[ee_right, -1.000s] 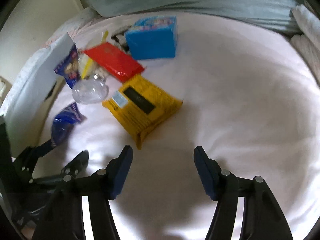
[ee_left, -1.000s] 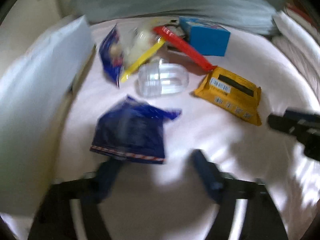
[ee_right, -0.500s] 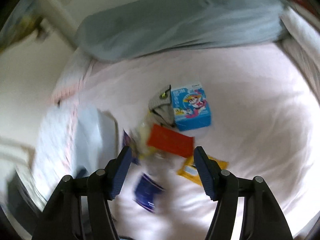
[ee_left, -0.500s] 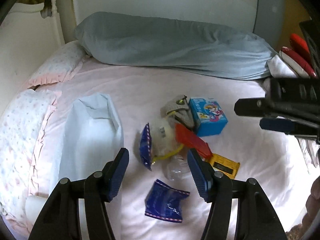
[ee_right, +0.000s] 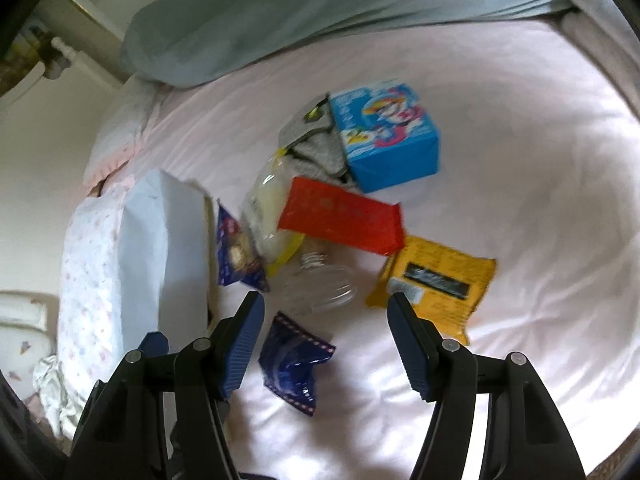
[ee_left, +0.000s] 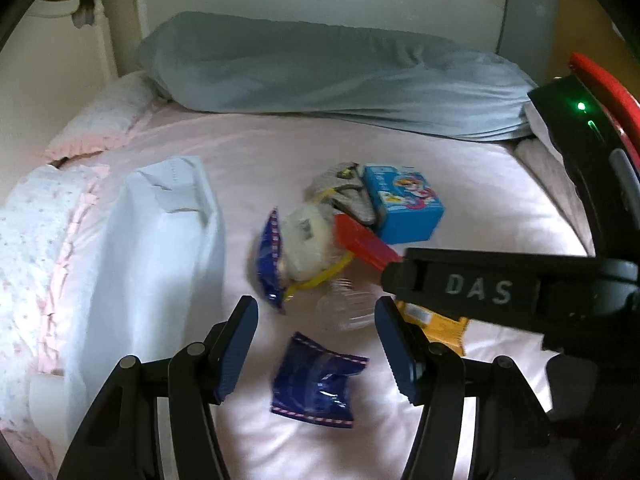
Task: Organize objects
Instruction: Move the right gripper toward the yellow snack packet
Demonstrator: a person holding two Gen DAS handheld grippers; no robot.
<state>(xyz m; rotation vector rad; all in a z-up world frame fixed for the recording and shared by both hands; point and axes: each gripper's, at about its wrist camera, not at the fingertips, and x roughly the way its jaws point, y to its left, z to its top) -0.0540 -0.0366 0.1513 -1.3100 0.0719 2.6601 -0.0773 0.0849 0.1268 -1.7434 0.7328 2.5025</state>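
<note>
Loose objects lie in a heap on a pink bed sheet (ee_right: 520,208). A blue cartoon box (ee_right: 388,136) sits farthest, beside a grey pouch (ee_right: 316,144). A red packet (ee_right: 344,216) lies over a clear bag of pale snacks (ee_right: 266,200). A yellow packet (ee_right: 436,276), a clear plastic jar (ee_right: 320,284) and two dark blue wrappers (ee_right: 292,364) (ee_right: 236,252) lie nearer. My left gripper (ee_left: 316,352) is open and empty above the near blue wrapper (ee_left: 316,380). My right gripper (ee_right: 326,340) is open and empty above the heap.
A tall white paper bag (ee_left: 160,264) stands left of the heap, also in the right wrist view (ee_right: 160,248). A long grey-blue bolster (ee_left: 320,76) lies across the head of the bed. The right gripper's black body (ee_left: 520,292) crosses the right of the left wrist view.
Both grippers rose from close to the sheet to high above the bed. The right gripper's body now crosses the left wrist view. The objects have not moved.
</note>
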